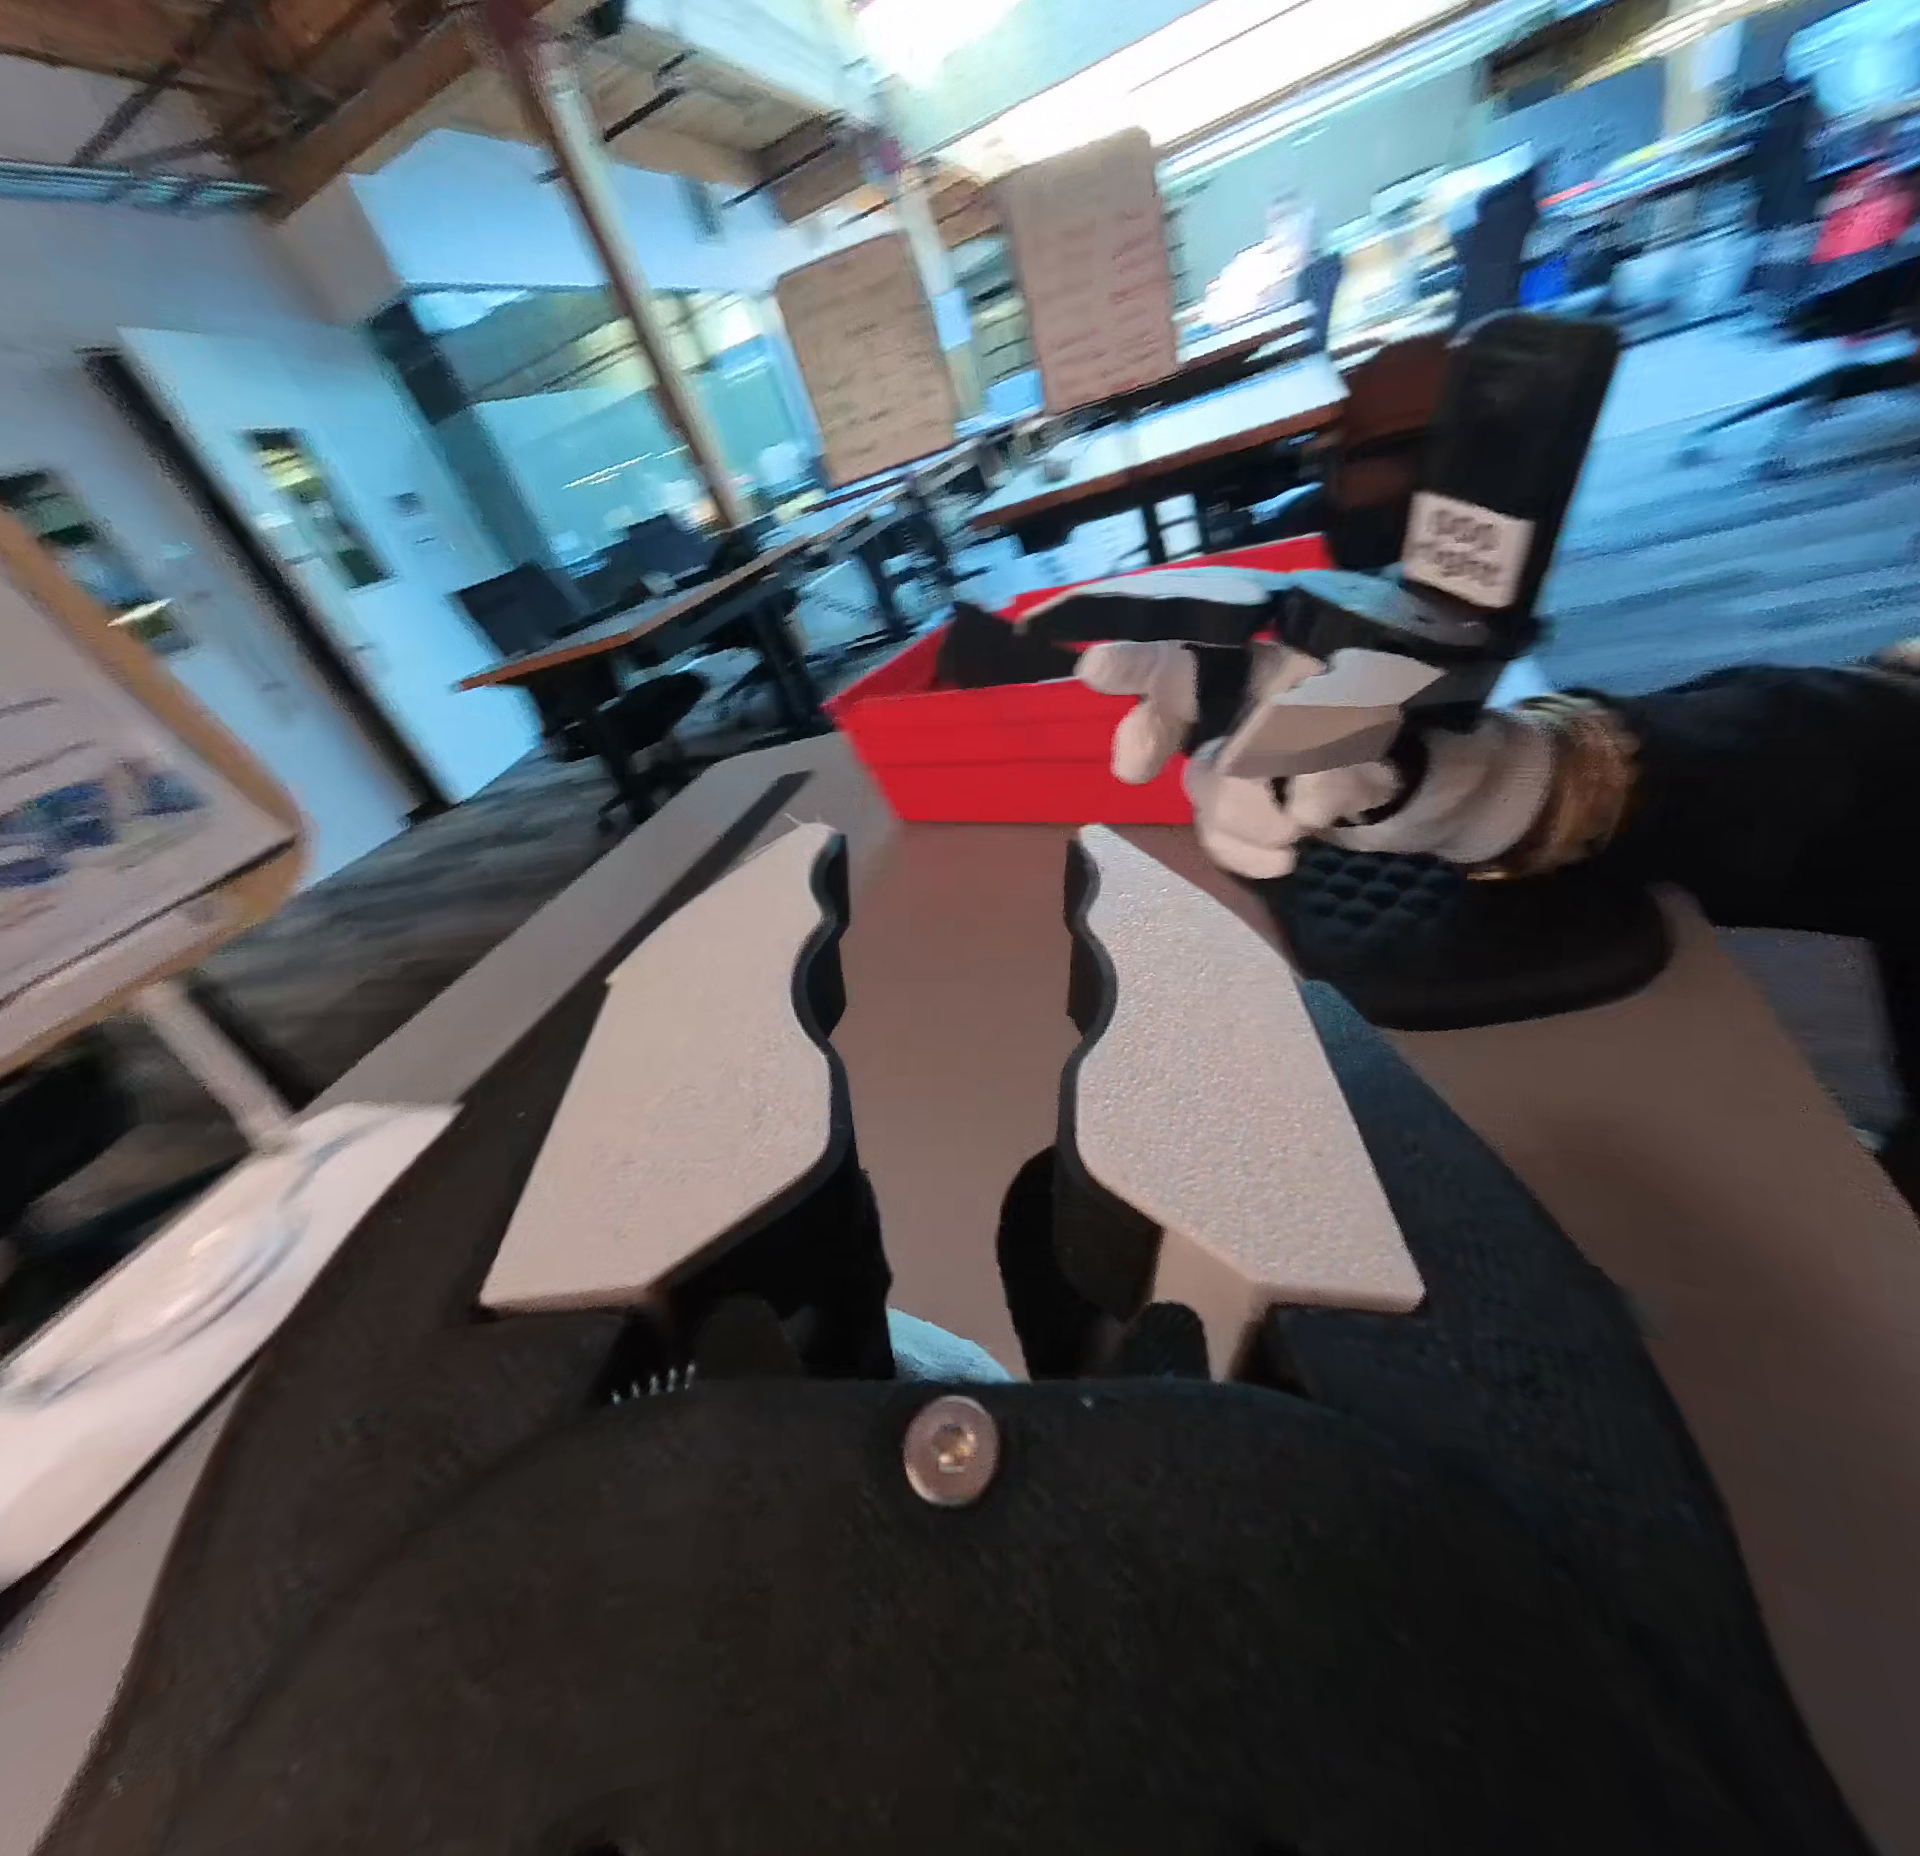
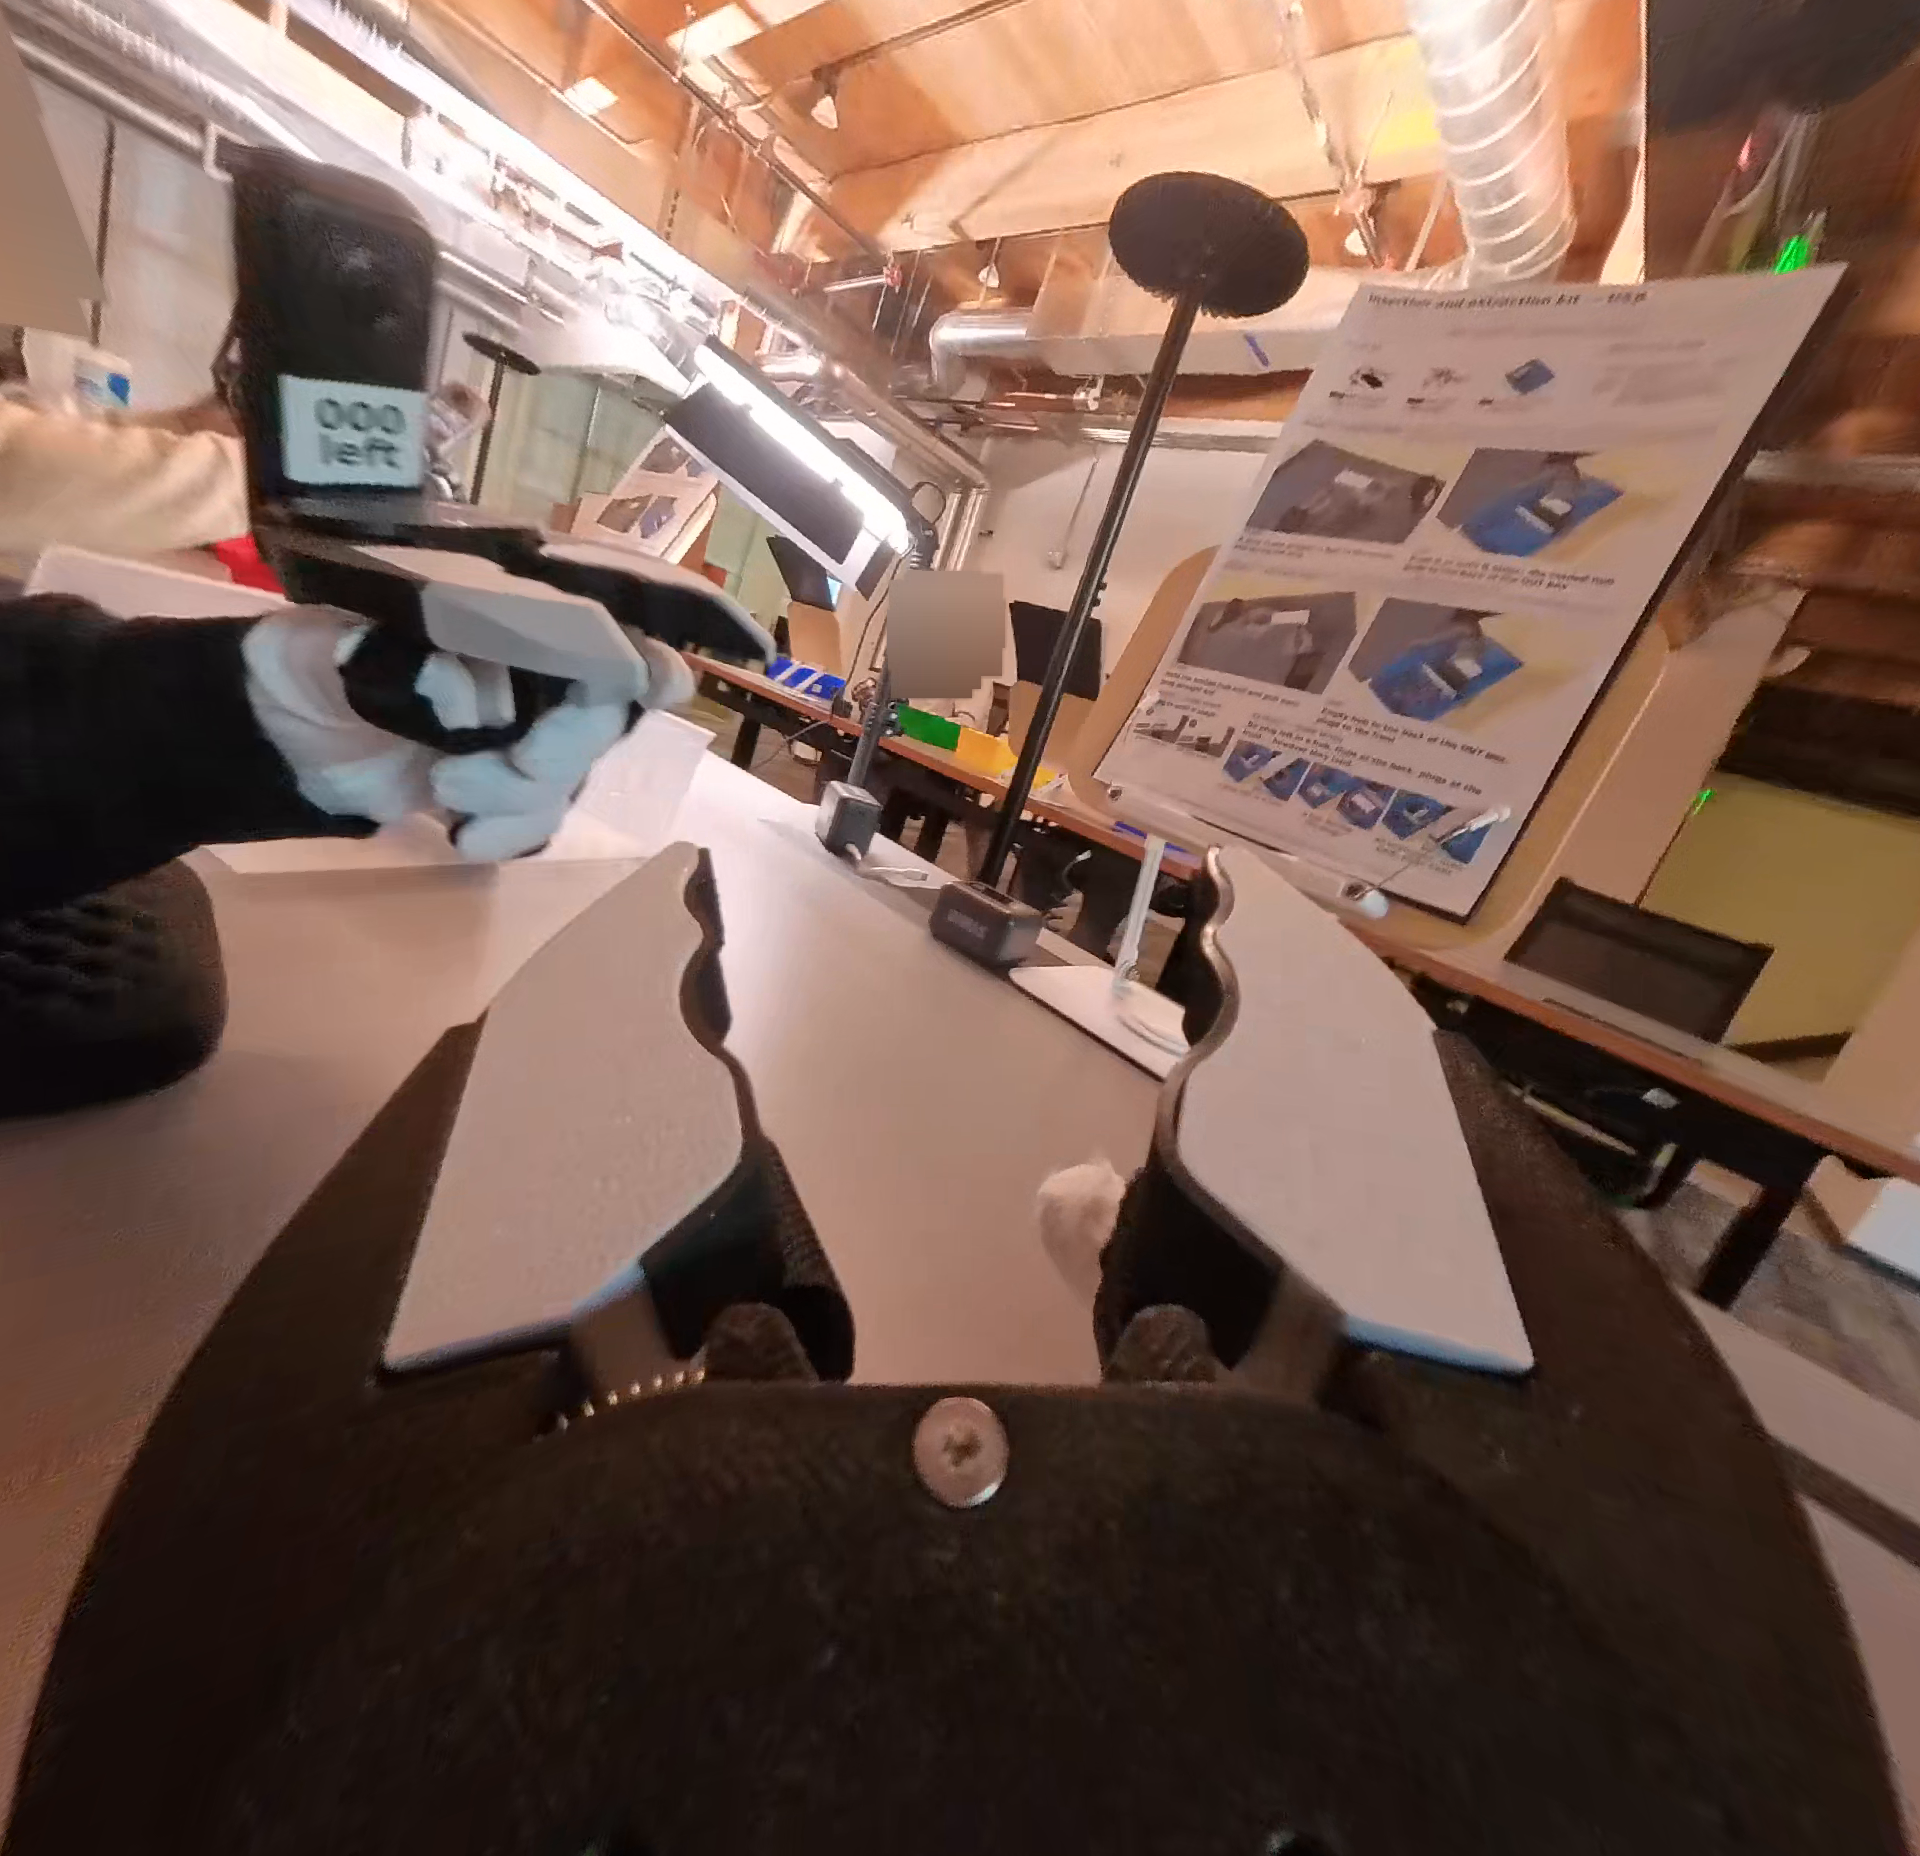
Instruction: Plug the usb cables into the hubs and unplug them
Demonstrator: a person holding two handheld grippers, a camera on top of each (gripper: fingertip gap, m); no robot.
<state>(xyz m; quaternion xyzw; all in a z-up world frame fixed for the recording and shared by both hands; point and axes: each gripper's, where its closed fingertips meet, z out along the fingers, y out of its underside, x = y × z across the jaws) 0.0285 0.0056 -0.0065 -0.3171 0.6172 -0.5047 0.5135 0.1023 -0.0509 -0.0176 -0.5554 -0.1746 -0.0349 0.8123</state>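
No usb cable or hub shows in either view. My left gripper (image 1: 956, 861) is open and empty, and sits low over the grey table (image 1: 956, 1079). My right gripper (image 2: 956, 871) is open wide and empty over the same table (image 2: 914, 1131). Each gripper also shows in the other's view, held in a white-gloved hand: the right one (image 1: 1143, 653) at the right of the left wrist view, the left one (image 2: 707, 658) at the left of the right wrist view. Both hover above the table, and each forearm rests on a black padded rest (image 1: 1455, 933) (image 2: 94, 985).
A red bin (image 1: 987, 757) with dark contents stands at the table's far edge. Two black poles on small grey bases (image 2: 982, 923) (image 2: 852, 819) stand on the table. An instruction board (image 2: 1455, 580) leans at the right on a stand. White sheets (image 1: 156, 1318) lie at the table's left.
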